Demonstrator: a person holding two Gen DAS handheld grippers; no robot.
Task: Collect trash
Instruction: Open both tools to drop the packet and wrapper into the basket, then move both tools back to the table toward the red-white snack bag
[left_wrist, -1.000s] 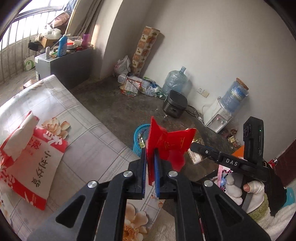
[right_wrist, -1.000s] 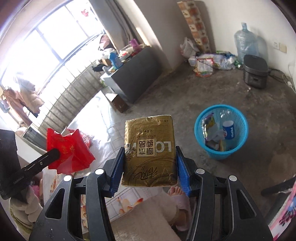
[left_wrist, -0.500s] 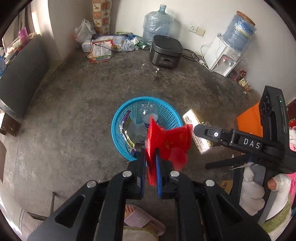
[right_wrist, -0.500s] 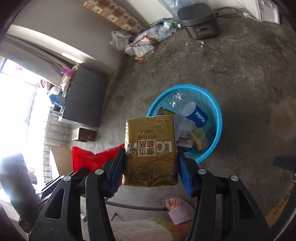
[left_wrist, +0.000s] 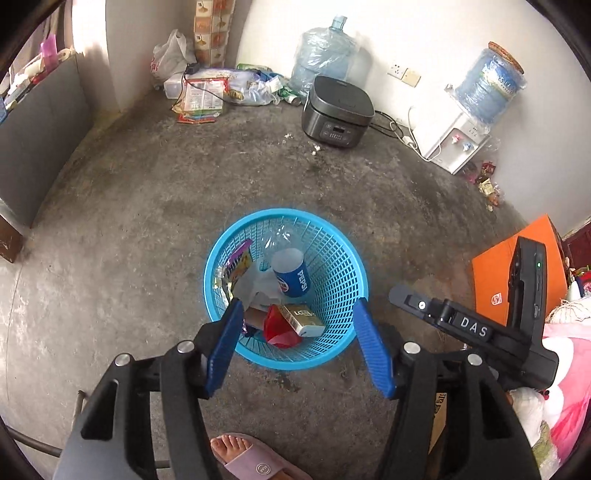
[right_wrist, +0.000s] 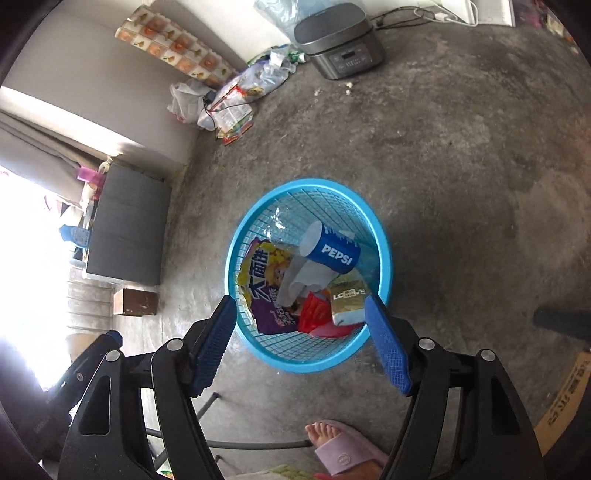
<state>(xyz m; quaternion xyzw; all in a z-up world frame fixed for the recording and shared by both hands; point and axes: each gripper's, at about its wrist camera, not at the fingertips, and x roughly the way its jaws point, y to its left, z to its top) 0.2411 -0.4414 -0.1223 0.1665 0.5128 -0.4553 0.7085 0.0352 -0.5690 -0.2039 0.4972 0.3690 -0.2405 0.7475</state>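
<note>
Over by the far wall I've got a dark rice cooker (left_wrist: 338, 112) sitting on the bare concrete floor (left_wrist: 147, 206), its cable running toward a white water dispenser (left_wrist: 456, 146) with a blue bottle on top. A big empty water jug (left_wrist: 325, 55) stands just behind the cooker. In the corner I see a heap of bags and printed papers (left_wrist: 207, 92). At left, a grey cabinet (right_wrist: 127, 225). A foot in a pink slipper (left_wrist: 255, 459) sits at the bottom edge.

Black left gripper (left_wrist: 297, 347) frame with silver screws, blue ribbed pads (left_wrist: 371, 349), "DAS" marking.
</note>
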